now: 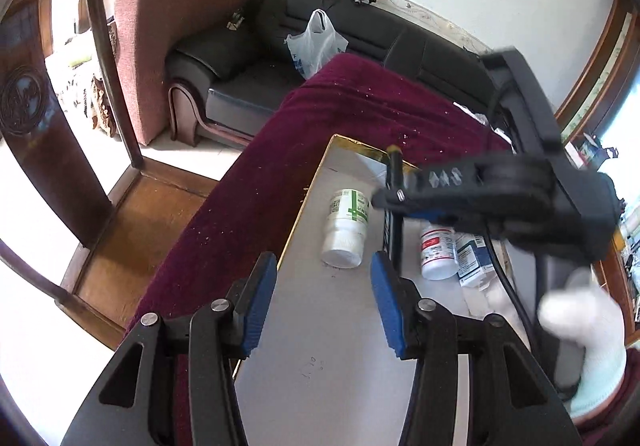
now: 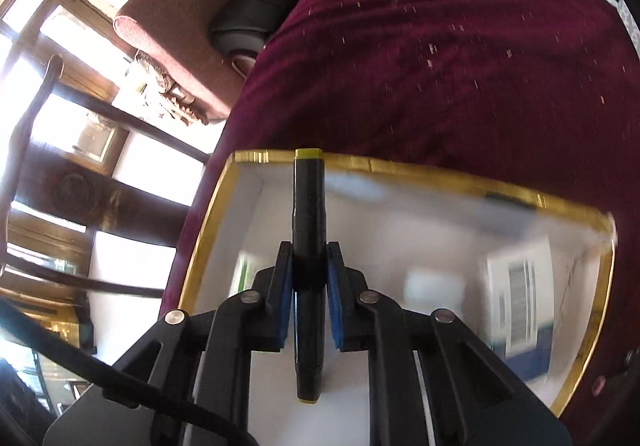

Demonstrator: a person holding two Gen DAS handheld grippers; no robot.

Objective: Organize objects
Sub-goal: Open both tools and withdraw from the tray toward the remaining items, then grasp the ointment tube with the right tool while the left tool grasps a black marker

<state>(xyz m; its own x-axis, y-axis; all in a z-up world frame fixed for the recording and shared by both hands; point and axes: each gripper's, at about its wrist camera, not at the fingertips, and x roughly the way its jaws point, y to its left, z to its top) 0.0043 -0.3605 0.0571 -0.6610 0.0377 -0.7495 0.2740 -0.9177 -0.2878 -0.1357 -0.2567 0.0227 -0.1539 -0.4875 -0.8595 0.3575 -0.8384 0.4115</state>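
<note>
Right gripper (image 2: 307, 274) fingers are clamped on a black marker (image 2: 308, 246) with yellow end caps, gripped near its middle and held above the box (image 2: 420, 171), a white-floored tray with a gold rim. Box rests on a maroon cloth (image 2: 460, 45) covering the bench. Marker's far cap lines up with the far rim of the box, near its far-left corner. Left gripper (image 1: 324, 298) hovers over the near-left edge of the box with fingers spread wide and holding nothing. Inside the box, a white bottle (image 1: 346, 226) with a green label lies on its side near the left wall. A second bottle (image 1: 438, 250) with a red label lies further right, just beside a blue-and-white carton (image 1: 474, 258). Box contents are blurred in the right wrist view.
</note>
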